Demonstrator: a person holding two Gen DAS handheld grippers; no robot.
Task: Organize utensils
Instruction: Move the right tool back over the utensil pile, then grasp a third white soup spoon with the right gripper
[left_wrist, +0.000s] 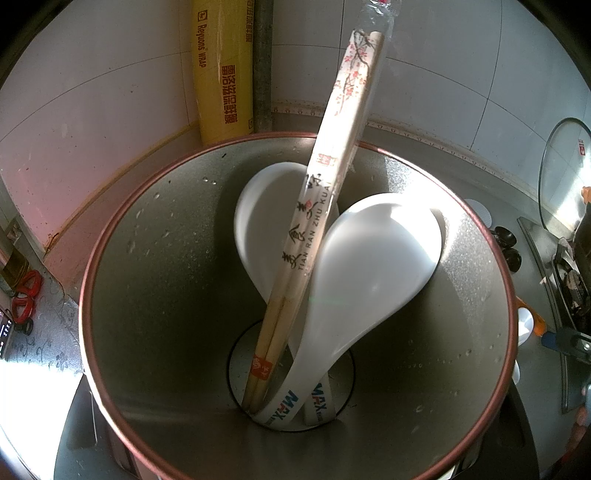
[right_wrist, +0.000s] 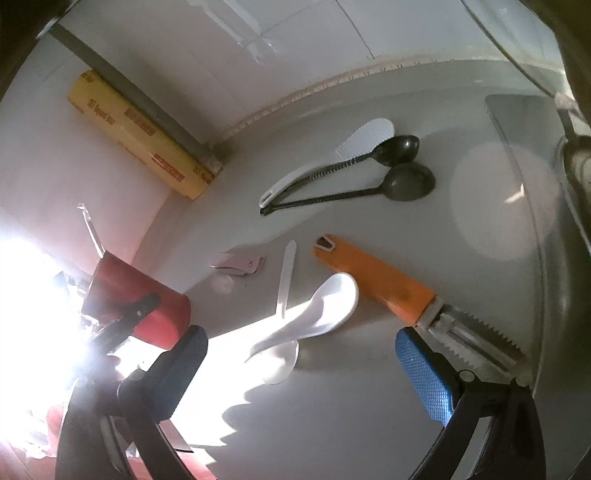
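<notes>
Your left gripper is not visible in its own view, which looks straight down into the red-rimmed metal cup (left_wrist: 155, 258); its jaws are drawn nearly together, and you cannot tell from here what, if anything, they pinch. Inside the cup stand two white ceramic soup spoons (left_wrist: 373, 258), handles down, each handle printed "MAX" in blue and red, and a pair of bamboo chopsticks in a clear printed sleeve (left_wrist: 317, 206) reading "TIAN RAN ZHU KUAI" beside Chinese characters and plum-blossom art. Behind the cup, a yellow box of cling film (left_wrist: 221, 74) marked "Reyuons WRAP" leans in the tiled corner. Your right gripper (right_wrist: 301, 363), with blue textured pads, stands wide open above the grey tabletop (right_wrist: 369, 424), holding nothing. Just beyond it lie a white ceramic soup spoon (right_wrist: 321, 306) crossing a thin white plastic spoon (right_wrist: 284, 280), an orange-handled peeler with a serrated metal blade (right_wrist: 376, 277), two black ladles (right_wrist: 402, 181) and a white rice paddle (right_wrist: 354, 144). The cup's red outside shows at the left.
</notes>
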